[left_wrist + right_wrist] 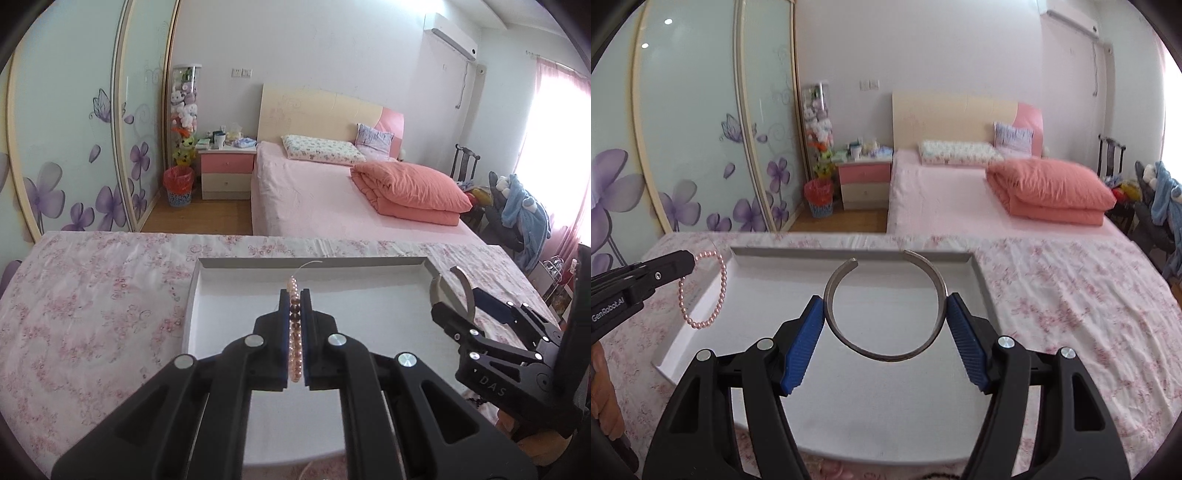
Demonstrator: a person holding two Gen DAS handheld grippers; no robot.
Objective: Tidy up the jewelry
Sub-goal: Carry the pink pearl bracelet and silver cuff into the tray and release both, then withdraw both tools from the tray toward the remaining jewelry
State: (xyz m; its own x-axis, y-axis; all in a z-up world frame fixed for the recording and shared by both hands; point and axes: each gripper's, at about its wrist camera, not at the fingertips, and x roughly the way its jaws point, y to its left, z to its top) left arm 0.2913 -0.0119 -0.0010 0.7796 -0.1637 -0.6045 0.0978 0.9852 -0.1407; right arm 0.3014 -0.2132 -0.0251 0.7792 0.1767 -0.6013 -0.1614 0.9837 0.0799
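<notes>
A: What is the left claw [295,295] doing?
B: It is clamped tight on a pink bead bracelet [295,343], which hangs in a loop above the left edge of the white tray [849,406].
A: And the right claw [885,299]?
B: Its blue pads [801,350] press the two sides of an open silver bangle [886,356], held flat over the tray's middle.
A: What is underneath?
B: The tray lies on a tabletop under a pink flowered cloth [1052,295], with a bed [953,206] beyond.

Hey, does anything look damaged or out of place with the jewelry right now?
Nothing stands out. The left gripper holds the pearl bracelet, the right gripper holds the silver bangle, both over the white tray.
</notes>
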